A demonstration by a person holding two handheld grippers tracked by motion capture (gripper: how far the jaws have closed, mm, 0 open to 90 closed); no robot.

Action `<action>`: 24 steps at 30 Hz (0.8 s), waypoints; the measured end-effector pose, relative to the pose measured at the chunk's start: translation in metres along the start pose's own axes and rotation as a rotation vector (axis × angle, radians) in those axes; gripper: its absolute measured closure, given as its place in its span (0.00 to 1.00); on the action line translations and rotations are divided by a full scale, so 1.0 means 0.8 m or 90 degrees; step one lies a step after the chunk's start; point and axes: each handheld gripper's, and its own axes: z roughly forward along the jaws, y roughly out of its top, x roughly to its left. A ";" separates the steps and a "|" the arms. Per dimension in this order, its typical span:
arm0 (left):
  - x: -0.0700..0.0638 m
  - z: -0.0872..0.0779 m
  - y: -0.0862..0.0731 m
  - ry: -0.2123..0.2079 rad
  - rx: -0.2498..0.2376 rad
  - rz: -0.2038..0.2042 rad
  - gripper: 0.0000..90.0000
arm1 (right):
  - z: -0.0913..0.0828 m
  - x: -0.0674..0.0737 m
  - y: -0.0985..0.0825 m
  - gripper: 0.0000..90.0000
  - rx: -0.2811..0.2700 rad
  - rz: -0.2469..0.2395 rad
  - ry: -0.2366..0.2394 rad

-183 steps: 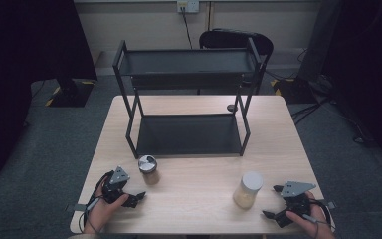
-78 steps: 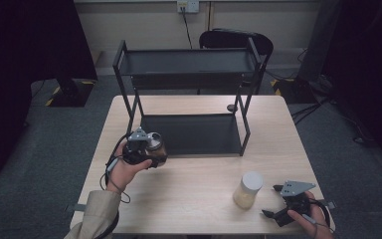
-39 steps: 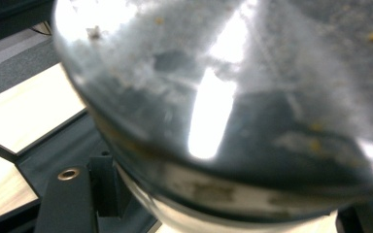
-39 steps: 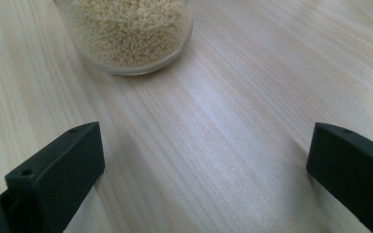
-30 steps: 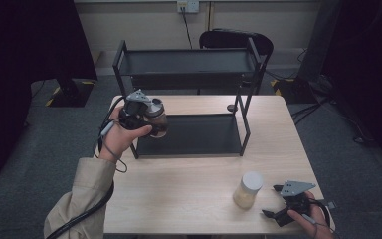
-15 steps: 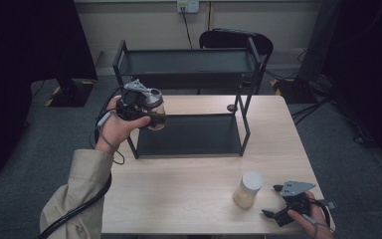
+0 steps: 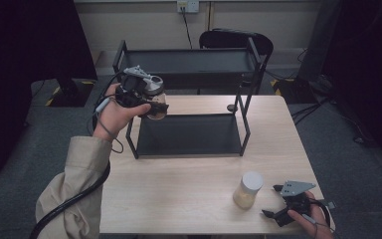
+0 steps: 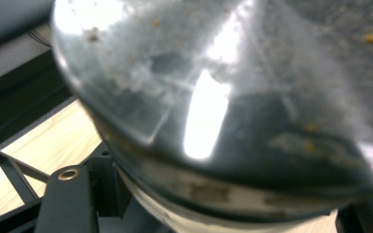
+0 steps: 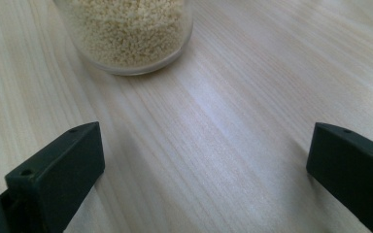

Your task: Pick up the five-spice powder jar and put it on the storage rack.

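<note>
The left gripper [image 7: 151, 103] is clamped on a silver-lidded jar [image 7: 155, 97], holding it in the air at the left end of the black two-tier shelf rack [image 7: 194, 62], likely to shelve it. The right gripper [image 7: 278, 203] rests on the table [image 7: 179, 199], jaws apart, facing the grain-filled jar [image 7: 247, 189], probably next.

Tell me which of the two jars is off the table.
The silver-lidded jar, clamped in the left gripper and held up beside the black rack. The other jar, white-lidded and full of pale grains, stands on the table near the open right gripper.
</note>
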 end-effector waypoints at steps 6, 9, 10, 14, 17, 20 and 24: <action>-0.002 -0.012 0.016 0.002 -0.008 0.000 0.34 | 0.000 0.000 0.000 0.00 -0.001 0.000 0.000; -0.002 -0.017 0.023 0.003 -0.014 -0.001 0.34 | 0.000 0.000 0.000 0.00 -0.001 0.000 0.000; -0.002 -0.018 0.026 0.003 -0.015 -0.001 0.34 | 0.000 0.000 0.000 0.00 -0.001 0.000 0.000; 0.000 -0.022 0.036 0.009 -0.011 -0.002 0.34 | 0.000 0.000 0.000 0.00 -0.001 0.000 0.000; 0.001 -0.023 0.040 0.012 -0.009 -0.003 0.34 | 0.000 0.000 0.000 0.00 -0.001 0.000 0.000; 0.003 -0.026 0.047 0.017 -0.009 -0.003 0.34 | 0.000 0.000 0.000 0.00 -0.001 0.000 0.000; 0.007 -0.031 0.057 0.022 -0.008 -0.004 0.34 | 0.000 0.000 0.000 0.00 -0.001 0.000 0.000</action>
